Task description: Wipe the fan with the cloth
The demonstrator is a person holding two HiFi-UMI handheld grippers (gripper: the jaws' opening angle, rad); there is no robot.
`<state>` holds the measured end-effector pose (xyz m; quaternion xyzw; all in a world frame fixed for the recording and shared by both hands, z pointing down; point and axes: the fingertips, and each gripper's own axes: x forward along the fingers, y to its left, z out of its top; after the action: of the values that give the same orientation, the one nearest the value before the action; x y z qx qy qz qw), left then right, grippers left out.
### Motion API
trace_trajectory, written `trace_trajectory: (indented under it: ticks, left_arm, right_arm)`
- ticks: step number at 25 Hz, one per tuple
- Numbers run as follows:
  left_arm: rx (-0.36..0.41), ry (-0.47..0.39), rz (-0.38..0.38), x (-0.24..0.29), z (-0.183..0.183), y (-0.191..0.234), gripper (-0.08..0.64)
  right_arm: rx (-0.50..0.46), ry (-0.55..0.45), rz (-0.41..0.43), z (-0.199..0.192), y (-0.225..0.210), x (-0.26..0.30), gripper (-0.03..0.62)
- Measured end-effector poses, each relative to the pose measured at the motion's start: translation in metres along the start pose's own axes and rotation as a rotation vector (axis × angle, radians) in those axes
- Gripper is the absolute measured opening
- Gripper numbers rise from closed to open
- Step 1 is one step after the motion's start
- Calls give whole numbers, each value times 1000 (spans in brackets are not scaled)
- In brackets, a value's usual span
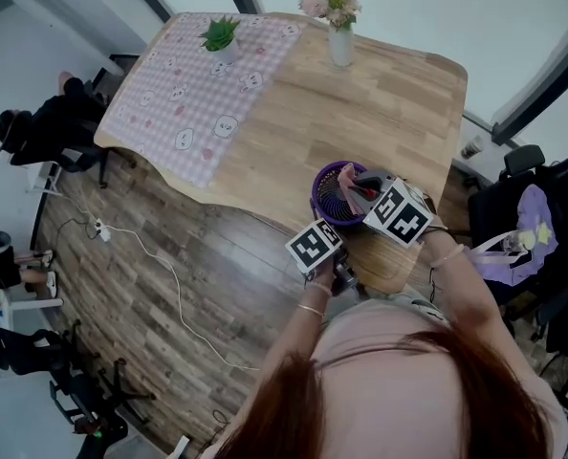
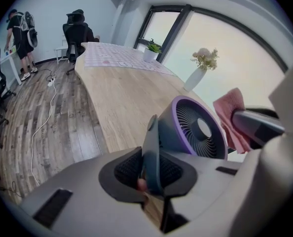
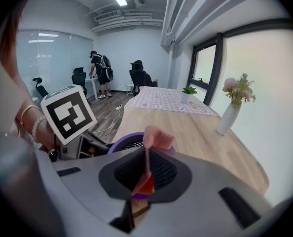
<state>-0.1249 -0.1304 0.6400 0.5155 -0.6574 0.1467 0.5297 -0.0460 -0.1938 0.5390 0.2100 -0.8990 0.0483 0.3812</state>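
Note:
A small purple fan (image 1: 338, 191) stands near the wooden table's front edge, its round grille (image 2: 201, 130) facing up and right in the left gripper view. My left gripper (image 2: 149, 174) is shut on the fan's dark stand (image 2: 151, 147). A pink cloth (image 3: 154, 144) is pinched in my right gripper (image 3: 144, 177), which is shut on it and hovers just over the fan's purple rim (image 3: 124, 143). The cloth (image 2: 231, 116) hangs beside the grille's right side; whether it touches the grille is unclear. The cloth (image 1: 353, 182) shows over the fan in the head view.
A white vase of flowers (image 1: 339, 29) and a potted green plant (image 1: 221, 36) on a checked pink tablecloth (image 1: 193, 94) sit at the far end of the table (image 1: 380, 103). Office chairs (image 1: 54, 127) and a floor cable (image 1: 160, 256) lie left. A person (image 3: 99, 70) stands far back.

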Motion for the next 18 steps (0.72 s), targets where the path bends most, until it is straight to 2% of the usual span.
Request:
trace_trajectory:
  ticks: [6,10,18]
  left_arm:
    - [-34,-14,33,3,-4,-3,57]
    - [-39,-18,48,3,-7,-5,55]
    - [-42,-17,58,1,-8,-4,52]
  right_arm:
    - [-113,62,99,-19,16,11,21]
    - [-196,106,135,-25,25,22,21]
    - [-235,143,170,-22,29,37,21]
